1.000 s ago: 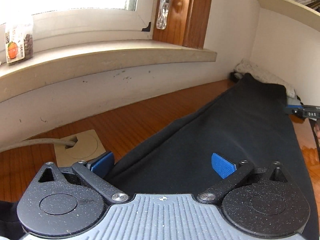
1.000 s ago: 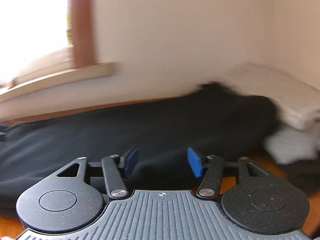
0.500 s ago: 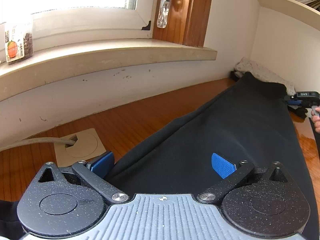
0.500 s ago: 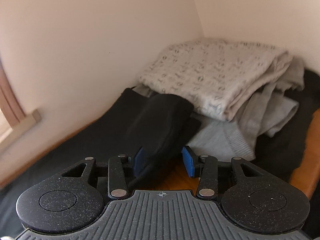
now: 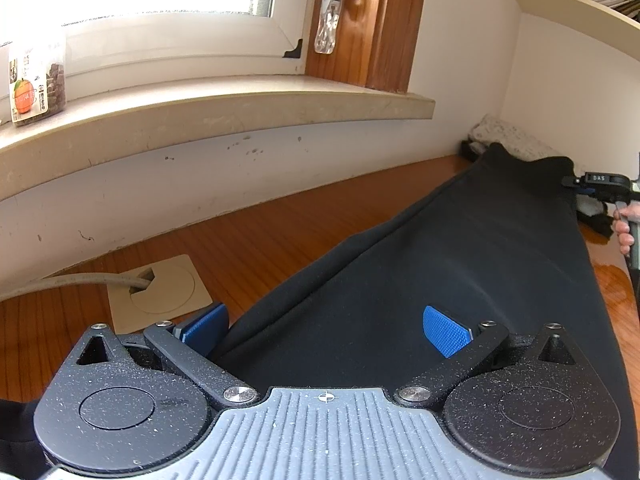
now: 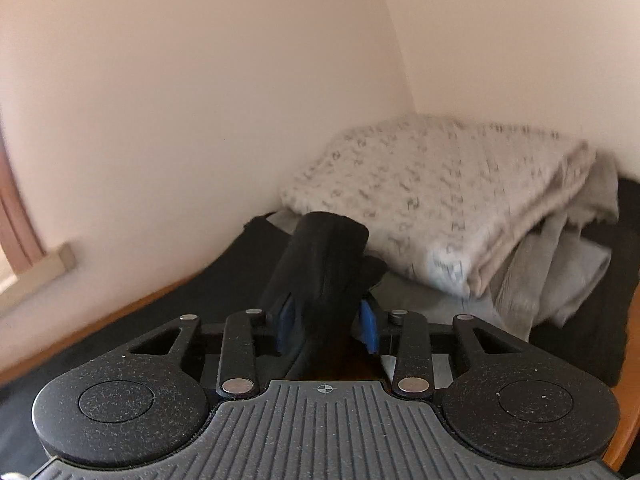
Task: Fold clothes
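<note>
A long black garment [image 5: 460,248] lies stretched across the wooden table [image 5: 280,232] towards the far corner. My left gripper [image 5: 324,332] is open over its near end, with the left pad beside the garment's edge and the right pad above the cloth. In the left wrist view, my right gripper [image 5: 600,184] sits at the garment's far end, held by a hand [image 5: 626,228]. In the right wrist view, the right gripper [image 6: 328,322] is closing its jaws on a bunched-up fold of the black garment [image 6: 324,256], which stands up between the blue pads.
A pile of folded pale and grey clothes [image 6: 460,192] fills the corner just beyond the right gripper. A cable grommet plate [image 5: 160,292] with a cable is set in the table on the left. Behind it run the window sill [image 5: 240,112], a snack packet [image 5: 34,88] and a shelf [image 5: 580,0].
The right gripper swung from over the garment's middle to its far end by the clothes pile, and its jaws narrowed around the bunched fabric. The left gripper stayed put.
</note>
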`<state>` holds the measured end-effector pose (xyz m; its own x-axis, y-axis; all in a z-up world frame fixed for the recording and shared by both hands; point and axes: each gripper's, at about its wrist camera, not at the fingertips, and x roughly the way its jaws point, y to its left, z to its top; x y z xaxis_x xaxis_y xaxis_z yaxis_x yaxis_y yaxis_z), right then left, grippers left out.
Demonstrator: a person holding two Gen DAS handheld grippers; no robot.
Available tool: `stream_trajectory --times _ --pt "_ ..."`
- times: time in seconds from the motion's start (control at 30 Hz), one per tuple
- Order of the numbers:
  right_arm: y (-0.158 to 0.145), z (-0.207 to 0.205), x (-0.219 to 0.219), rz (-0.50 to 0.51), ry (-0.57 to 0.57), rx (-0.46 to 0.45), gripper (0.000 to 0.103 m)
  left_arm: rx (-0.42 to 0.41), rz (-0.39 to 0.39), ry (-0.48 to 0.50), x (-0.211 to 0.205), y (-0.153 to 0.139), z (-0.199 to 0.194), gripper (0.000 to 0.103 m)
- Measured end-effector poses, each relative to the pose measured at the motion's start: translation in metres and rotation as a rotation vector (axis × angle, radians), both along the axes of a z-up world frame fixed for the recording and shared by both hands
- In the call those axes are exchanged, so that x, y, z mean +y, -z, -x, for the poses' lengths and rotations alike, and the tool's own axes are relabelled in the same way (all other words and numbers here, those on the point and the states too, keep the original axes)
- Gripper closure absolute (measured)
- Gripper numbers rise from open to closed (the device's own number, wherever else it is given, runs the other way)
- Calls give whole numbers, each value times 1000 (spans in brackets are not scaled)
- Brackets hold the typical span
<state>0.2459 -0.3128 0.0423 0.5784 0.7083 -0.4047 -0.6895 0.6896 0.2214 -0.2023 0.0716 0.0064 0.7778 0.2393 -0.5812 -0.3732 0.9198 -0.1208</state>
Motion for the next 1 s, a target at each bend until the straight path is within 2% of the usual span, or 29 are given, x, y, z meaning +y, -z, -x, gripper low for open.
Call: stream_trajectory --times 0.13,0.17,0.23,0.33,0.4,0.43,0.47,0.5,0.57,0.7,0.8,0.9,0.93,1.0 --pt "-4 25 16 99 -31 -175 65 1 0 0 0 0 0 0" --pt "-3 25 18 102 -42 -175 62 2 0 0 1 0 0 0" --pt "-1 16 20 95 -24 -110 60 1 2 2 1 0 0 0" --pt "2 -9 22 64 -8 41 58 1 3 1 2 0 0 0" --pt "4 -20 26 59 -13 101 59 1 3 1 2 0 0 0" --pt "3 -21 28 60 -22 99 63 1 3 1 2 0 0 0" --pt "1 -21 30 63 -33 91 75 1 3 0 2 0 0 0" --pt "-3 -18 32 68 -50 69 82 0 4 1 2 0 0 0" --pt "-15 -10 40 83 -87 -12 87 -2 3 0 2 -1 0 0" --pt "-51 5 49 116 -144 -216 88 12 -24 -13 -1 -2 -2 0" --pt "-79 5 52 122 -145 -355 89 30 -49 -46 -4 -6 -11 0" --pt "-104 -8 43 128 -108 -471 90 -1 -35 -82 -4 -21 -24 0" --pt "-108 -18 38 147 -78 -486 90 -16 -26 -89 -5 -27 -29 0" --pt "-103 -51 28 222 29 -456 90 -48 -4 -101 -7 -38 -38 0"
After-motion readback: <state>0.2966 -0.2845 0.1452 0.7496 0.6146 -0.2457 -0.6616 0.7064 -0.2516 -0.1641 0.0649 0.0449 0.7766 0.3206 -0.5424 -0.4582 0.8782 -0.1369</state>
